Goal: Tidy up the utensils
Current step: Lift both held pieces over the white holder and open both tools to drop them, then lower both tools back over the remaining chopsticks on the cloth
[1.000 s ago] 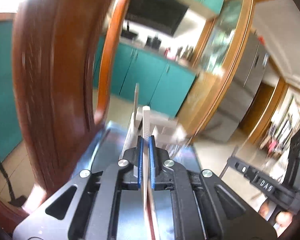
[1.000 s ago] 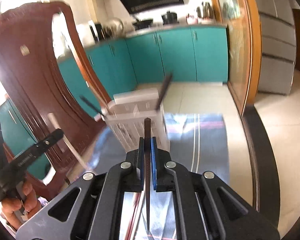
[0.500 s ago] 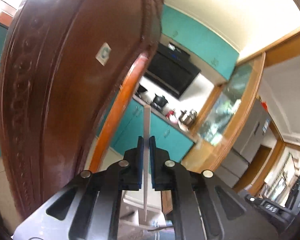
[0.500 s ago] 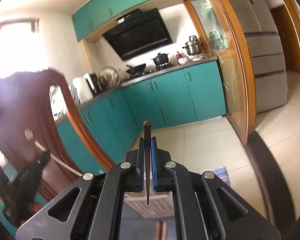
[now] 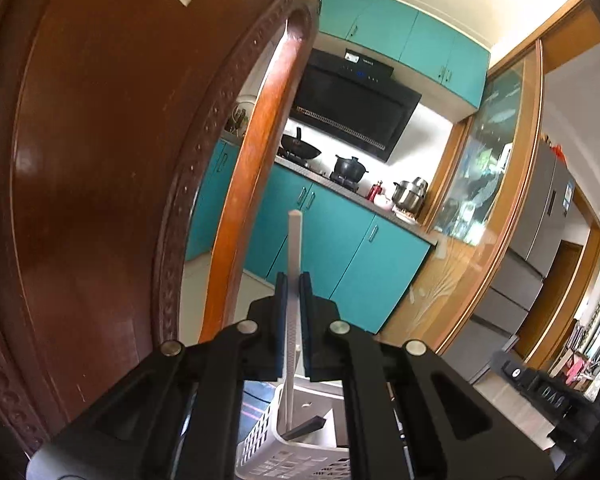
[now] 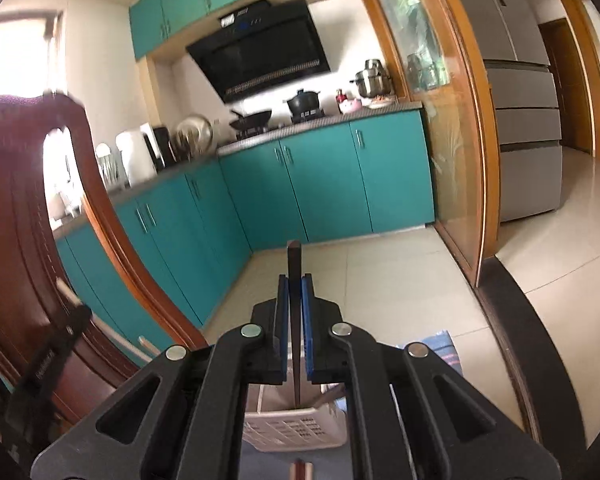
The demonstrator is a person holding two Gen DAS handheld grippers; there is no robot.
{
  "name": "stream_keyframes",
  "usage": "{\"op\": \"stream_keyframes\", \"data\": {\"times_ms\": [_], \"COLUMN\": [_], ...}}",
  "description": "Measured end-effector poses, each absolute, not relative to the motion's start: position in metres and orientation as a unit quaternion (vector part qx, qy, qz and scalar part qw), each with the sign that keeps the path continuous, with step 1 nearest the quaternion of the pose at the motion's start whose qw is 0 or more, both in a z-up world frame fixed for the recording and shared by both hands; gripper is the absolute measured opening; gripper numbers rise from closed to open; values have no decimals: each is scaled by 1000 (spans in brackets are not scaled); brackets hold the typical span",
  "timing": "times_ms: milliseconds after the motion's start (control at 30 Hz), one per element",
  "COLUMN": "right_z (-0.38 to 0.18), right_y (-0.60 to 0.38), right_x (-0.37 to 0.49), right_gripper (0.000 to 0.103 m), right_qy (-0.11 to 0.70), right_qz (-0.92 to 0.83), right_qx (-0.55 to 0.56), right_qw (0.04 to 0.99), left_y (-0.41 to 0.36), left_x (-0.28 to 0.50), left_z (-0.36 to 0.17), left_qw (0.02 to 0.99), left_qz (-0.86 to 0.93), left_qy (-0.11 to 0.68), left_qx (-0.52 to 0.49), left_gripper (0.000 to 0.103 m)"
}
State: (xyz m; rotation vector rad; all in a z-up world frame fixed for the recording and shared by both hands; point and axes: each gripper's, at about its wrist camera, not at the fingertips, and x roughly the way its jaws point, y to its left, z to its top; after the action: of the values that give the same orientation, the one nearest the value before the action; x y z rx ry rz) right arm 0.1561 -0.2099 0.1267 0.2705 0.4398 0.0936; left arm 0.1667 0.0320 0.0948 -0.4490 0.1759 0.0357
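— What have the grippers got?

— The left gripper (image 5: 293,280) is clamped tight on a white stick (image 5: 293,256), likely a chopstick, which stands up past the fingertips. The right gripper (image 6: 295,280) is closed just as narrowly on a dark stick (image 6: 294,264), upright the same way.

— And where do they go?

— Into the white basket (image 5: 260,440), I'd say. It sits on the table below and just ahead of both grippers, and each stick's lower end hangs above it.

— Anything in it already?

— One dark utensil (image 5: 306,428) leans inside, seen from the left. So some sorting looks done, but these two are held above the basket, not yet released. Another piece (image 6: 300,470) lies on the table nearer than the basket, so more seems left.

— What's behind?

— A brown chair back (image 5: 100,160), then teal cabinets (image 6: 320,184).
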Motion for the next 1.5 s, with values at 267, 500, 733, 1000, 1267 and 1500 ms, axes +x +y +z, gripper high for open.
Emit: {"op": "stream_keyframes", "data": {"times_ms": [267, 500, 733, 1000, 1267, 1500], "right_z": [123, 130, 92, -47, -89, -91], "right_y": [-205, -203, -199, -157, -133, -145], "right_x": [147, 115, 67, 119, 129, 114], "right_gripper": [14, 27, 27, 27, 29, 9], "right_qy": [222, 202, 184, 487, 539, 573], "right_qz": [41, 50, 47, 119, 138, 170], "right_qx": [122, 108, 71, 21, 8, 106], "right_qw": [966, 972, 979, 865, 831, 795], "left_y": [20, 22, 32, 20, 24, 31], "left_x": [171, 158, 135, 140, 152, 156], "left_z": [97, 91, 72, 14, -14, -20], "left_qw": [974, 975, 971, 945, 923, 916], "left_qz": [18, 4, -6, -19, -12, -7], "left_qy": [97, 105, 146, 288, 348, 365], "left_qx": [-202, -198, -190, -156, -164, -163], "left_gripper": [7, 36, 47, 47, 48, 49]}}
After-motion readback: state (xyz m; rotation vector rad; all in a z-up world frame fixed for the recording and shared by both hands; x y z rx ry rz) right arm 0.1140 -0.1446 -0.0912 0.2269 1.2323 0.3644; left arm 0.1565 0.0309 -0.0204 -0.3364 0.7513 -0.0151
